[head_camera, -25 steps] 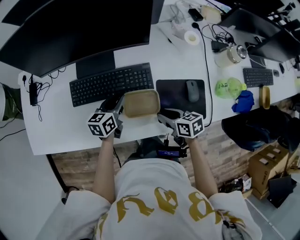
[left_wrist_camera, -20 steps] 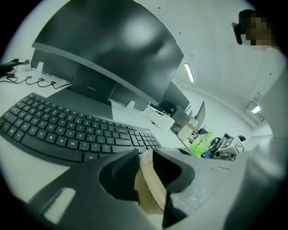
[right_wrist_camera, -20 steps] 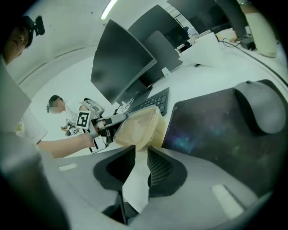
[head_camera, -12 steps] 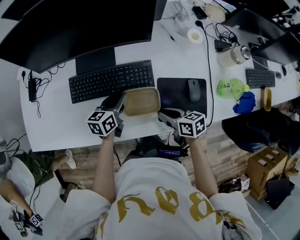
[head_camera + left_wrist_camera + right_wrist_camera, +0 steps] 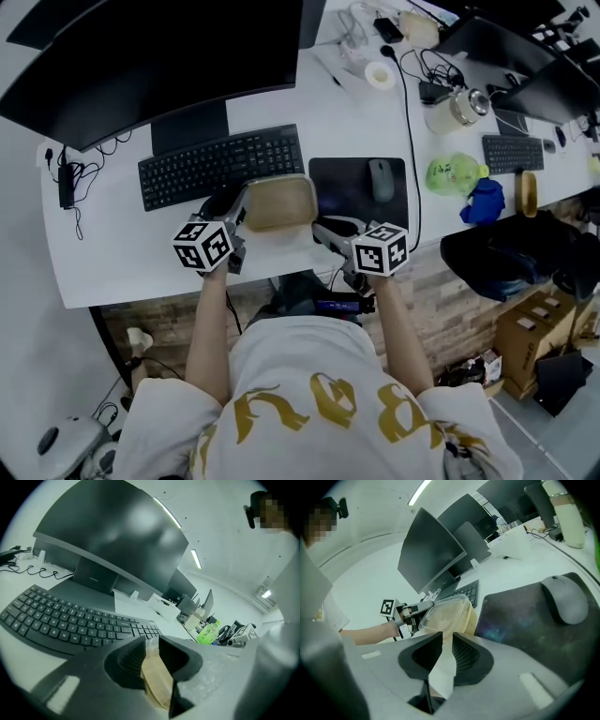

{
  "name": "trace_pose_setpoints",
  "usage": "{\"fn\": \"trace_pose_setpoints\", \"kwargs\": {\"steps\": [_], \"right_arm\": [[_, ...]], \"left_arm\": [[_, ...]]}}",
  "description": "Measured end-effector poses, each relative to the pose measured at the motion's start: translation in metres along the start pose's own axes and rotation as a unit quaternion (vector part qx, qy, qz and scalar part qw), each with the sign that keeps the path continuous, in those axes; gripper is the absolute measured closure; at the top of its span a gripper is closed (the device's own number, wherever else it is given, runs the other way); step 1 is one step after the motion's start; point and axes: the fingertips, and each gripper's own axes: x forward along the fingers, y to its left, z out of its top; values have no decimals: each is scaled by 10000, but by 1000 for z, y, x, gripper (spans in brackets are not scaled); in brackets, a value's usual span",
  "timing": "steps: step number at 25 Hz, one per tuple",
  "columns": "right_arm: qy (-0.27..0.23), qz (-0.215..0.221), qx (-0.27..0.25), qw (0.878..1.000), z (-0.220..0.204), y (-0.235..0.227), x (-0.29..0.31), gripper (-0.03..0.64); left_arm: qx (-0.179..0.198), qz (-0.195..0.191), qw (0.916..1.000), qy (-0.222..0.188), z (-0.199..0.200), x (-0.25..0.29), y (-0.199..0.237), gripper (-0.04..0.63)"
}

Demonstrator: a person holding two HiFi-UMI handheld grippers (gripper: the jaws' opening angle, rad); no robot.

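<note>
A tan food container with a clear lid point(image 5: 279, 202) is held above the desk's front edge, between keyboard and mouse pad. My left gripper point(image 5: 238, 208) is shut on the container's left rim point(image 5: 154, 686), which shows between its jaws. My right gripper point(image 5: 319, 228) is shut on the right side, pinching a thin pale flap point(image 5: 443, 670) of the container point(image 5: 447, 616). The left gripper point(image 5: 415, 612) and the hand holding it show beyond the container in the right gripper view.
A black keyboard point(image 5: 221, 166) and a large dark monitor point(image 5: 141, 56) lie behind the container. A mouse point(image 5: 378, 178) rests on a dark mouse pad point(image 5: 358, 187) to the right. Further right are a green bottle point(image 5: 454, 173), a blue cloth, cables and a tape roll point(image 5: 382, 75).
The container has risen and tilted slightly between both grippers; the desk scene has shifted a little in the gripper views. Both grips are unchanged.
</note>
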Motion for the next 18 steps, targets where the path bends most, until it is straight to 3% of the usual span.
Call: {"fn": "trace_pose_setpoints", "kwargs": {"steps": [18], "right_arm": [[-694,6,86,9975,16,35,-24,532]], "left_arm": [[32,-176,9989,-439,25,-28,-21,512]]}}
